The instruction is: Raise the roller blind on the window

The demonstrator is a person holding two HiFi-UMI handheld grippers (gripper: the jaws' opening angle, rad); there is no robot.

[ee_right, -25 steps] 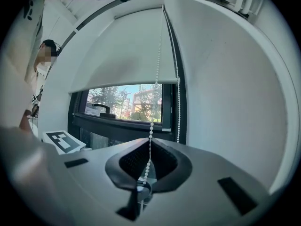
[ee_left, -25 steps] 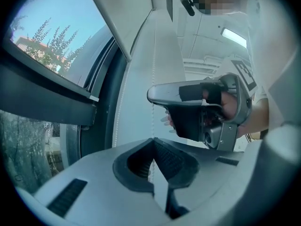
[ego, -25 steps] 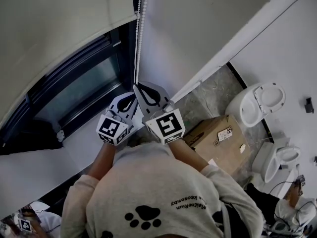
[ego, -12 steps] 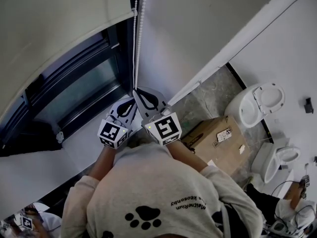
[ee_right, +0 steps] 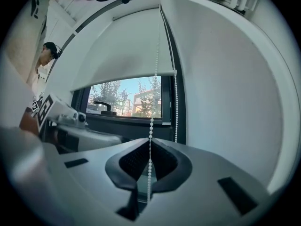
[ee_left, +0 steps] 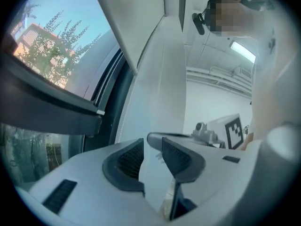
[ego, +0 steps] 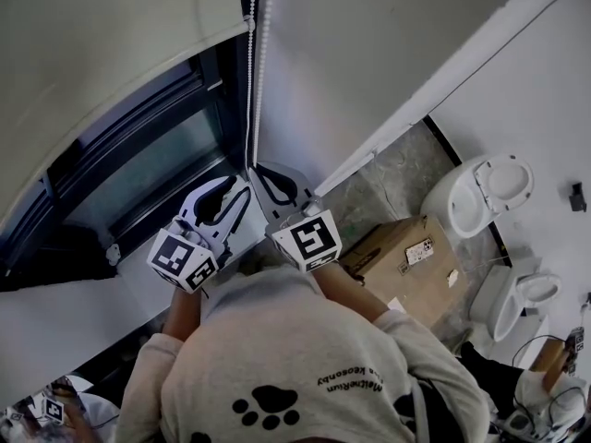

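The pale roller blind [ee_right: 124, 51] hangs partly down over the dark-framed window [ee_right: 131, 98]; its bottom edge [ego: 138, 63] also shows in the head view. A white bead chain [ee_right: 150, 126] hangs at the window's right side. My right gripper [ee_right: 149, 160] is shut on one strand of it, just below the sill in the head view [ego: 256, 171]. My left gripper [ego: 231, 188] is beside it on the left. Its jaws have just been opening and now stand open with nothing between them [ee_left: 153, 157].
A white wall [ego: 369, 53] runs to the right of the window. On the floor below stand a cardboard box [ego: 406, 261] and two white toilets [ego: 485, 192] [ego: 517, 298]. The right gripper's marker cube [ee_left: 235, 131] shows in the left gripper view.
My left gripper has let go of the bead chain, opened, and swung out to the left. The right gripper keeps its grip on the chain and has hardly moved.
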